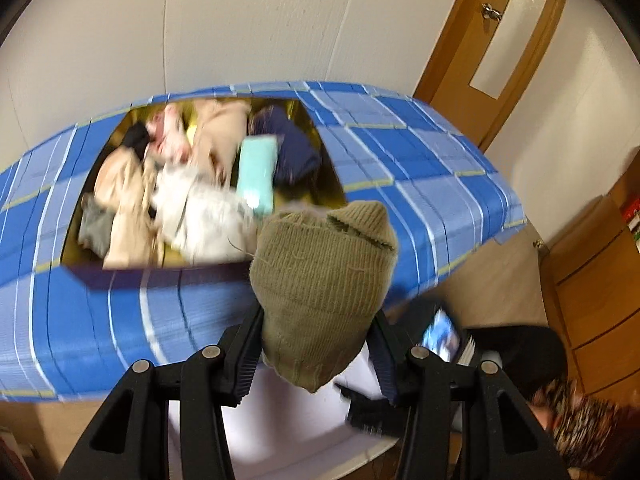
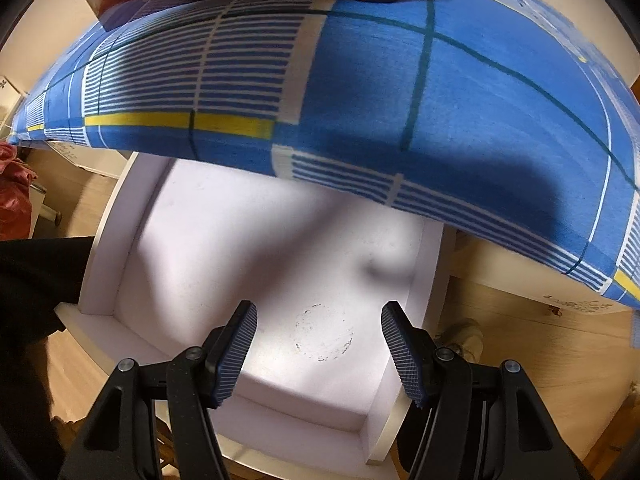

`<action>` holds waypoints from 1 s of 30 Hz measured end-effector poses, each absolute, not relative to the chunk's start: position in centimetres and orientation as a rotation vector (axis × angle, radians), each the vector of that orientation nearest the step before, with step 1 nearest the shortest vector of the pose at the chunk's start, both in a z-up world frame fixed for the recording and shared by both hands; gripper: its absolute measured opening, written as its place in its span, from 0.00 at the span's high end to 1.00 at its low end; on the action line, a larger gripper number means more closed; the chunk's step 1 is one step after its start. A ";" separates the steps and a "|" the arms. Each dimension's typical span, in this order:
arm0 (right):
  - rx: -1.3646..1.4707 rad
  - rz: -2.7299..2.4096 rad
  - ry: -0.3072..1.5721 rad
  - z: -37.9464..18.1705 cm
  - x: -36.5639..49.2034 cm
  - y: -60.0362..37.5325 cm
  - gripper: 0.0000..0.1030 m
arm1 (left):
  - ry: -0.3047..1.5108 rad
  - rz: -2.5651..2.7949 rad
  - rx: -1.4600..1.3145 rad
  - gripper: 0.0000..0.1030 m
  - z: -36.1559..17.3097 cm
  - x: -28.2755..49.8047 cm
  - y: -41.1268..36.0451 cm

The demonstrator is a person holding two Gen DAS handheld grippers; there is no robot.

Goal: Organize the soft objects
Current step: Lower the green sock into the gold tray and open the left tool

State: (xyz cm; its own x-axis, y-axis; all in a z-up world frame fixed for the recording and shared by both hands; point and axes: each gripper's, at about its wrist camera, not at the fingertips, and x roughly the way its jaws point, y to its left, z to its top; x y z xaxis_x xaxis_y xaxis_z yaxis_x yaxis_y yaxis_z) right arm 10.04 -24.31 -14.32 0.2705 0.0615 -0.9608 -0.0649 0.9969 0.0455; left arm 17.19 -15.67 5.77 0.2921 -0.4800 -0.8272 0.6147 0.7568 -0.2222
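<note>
My left gripper (image 1: 316, 340) is shut on an olive knitted beanie (image 1: 324, 280) and holds it in the air in front of a blue plaid storage bag (image 1: 400, 144). The bag's top opening shows several soft items: beige garments (image 1: 128, 200), a white cloth (image 1: 200, 216), a mint green pack (image 1: 258, 176) and dark blue fabric (image 1: 292, 148). My right gripper (image 2: 318, 338) is open and empty above a white tray (image 2: 420, 420), just below the blue plaid bag's side (image 2: 380, 92).
A wooden door (image 1: 492, 36) stands at the back right. Wooden drawers (image 1: 592, 288) are at the right. A phone (image 1: 440, 336) and a person's head (image 1: 588, 428) show at lower right. A red bag (image 2: 14, 196) lies at the left on the wooden floor.
</note>
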 end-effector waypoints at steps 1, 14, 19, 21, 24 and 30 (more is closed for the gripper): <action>0.001 0.090 1.294 -14.2 10.0 -24.3 0.36 | 1.052 -0.735 0.148 0.53 5.9 18.0 -16.4; 0.047 0.125 1.284 -13.3 9.9 -24.8 0.36 | 1.201 -0.675 0.040 0.53 2.2 27.7 -24.1; 0.073 0.130 1.286 -13.1 9.7 -25.1 0.36 | 1.290 -0.600 0.040 0.49 -0.1 29.5 -24.5; 0.077 0.138 1.281 -12.9 9.5 -25.0 0.36 | 1.269 -0.603 0.045 0.42 0.7 29.1 -24.3; 0.086 0.150 1.269 -12.5 9.1 -25.0 0.36 | 1.171 -0.616 0.092 0.37 2.8 28.3 -24.1; 0.078 0.167 1.264 -12.1 9.0 -24.6 0.36 | 1.135 -0.565 0.174 0.59 3.3 29.1 -26.0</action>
State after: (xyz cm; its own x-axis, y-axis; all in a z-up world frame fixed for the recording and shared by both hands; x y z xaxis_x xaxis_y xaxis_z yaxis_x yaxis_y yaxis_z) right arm 9.02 -24.60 -12.15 0.2921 0.1679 -0.9415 -0.0820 0.9852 0.1503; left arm 29.09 -26.02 3.26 0.3004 -0.3368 -0.8924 0.5085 0.8481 -0.1489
